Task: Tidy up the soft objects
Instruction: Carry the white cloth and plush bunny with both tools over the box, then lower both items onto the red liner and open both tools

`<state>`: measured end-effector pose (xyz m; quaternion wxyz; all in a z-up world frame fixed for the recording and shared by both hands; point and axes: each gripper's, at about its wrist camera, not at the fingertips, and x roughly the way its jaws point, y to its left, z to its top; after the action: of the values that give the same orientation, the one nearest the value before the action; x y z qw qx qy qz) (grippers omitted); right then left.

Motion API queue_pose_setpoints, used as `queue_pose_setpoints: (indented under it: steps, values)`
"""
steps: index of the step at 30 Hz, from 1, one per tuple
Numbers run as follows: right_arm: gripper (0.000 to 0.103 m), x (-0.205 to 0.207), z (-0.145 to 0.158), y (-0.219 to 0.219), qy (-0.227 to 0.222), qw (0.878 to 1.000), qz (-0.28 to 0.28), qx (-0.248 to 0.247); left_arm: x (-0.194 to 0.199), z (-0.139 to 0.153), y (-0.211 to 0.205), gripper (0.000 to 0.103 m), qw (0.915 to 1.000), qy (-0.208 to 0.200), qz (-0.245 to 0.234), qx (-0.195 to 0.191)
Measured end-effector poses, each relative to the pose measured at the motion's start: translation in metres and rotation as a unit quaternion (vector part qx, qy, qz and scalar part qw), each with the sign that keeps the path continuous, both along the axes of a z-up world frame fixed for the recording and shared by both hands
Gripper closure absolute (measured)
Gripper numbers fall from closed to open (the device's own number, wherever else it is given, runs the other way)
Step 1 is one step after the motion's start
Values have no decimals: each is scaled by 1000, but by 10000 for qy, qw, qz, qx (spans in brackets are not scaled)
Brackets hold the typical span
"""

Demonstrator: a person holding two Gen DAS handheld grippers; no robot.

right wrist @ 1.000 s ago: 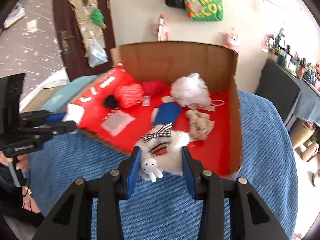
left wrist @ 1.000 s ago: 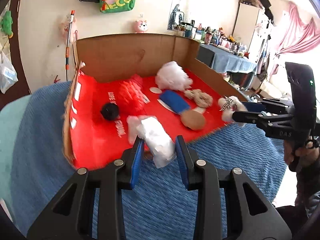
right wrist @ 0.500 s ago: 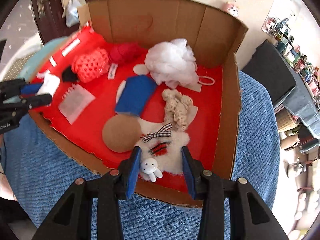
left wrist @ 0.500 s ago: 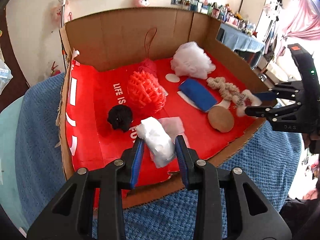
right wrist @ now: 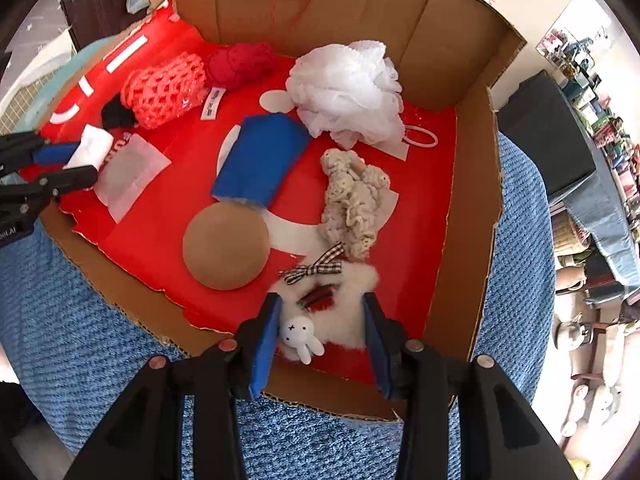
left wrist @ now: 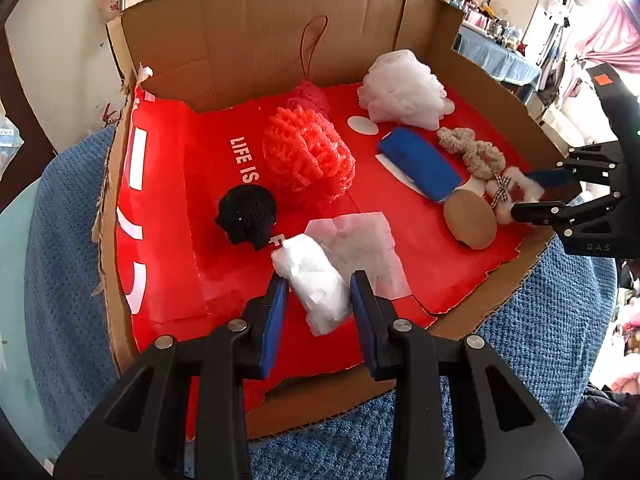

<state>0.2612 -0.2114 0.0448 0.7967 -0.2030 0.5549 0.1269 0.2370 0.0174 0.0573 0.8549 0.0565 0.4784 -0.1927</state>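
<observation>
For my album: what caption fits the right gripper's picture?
Right gripper holding fluffy white bunny pouch over red-lined cardboard box.

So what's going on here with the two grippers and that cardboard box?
A person is sorting soft items into a red-lined cardboard box on a blue blanket. The left gripper is shut on a crinkly white plastic-wrapped bundle, held over the box's near edge. The right gripper is shut on a fluffy white pouch with a plaid bow and small bunny charm, beside a round tan sponge. Neither item is released yet.
</observation>
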Motion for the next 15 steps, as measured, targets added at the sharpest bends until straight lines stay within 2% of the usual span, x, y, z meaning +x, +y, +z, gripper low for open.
queue_pose_setpoints:
  steps: [15]
  values:
    - [58,-3,-7,14,50,9989,192,-435,3,-10,2,72,9998,166,-9,118]
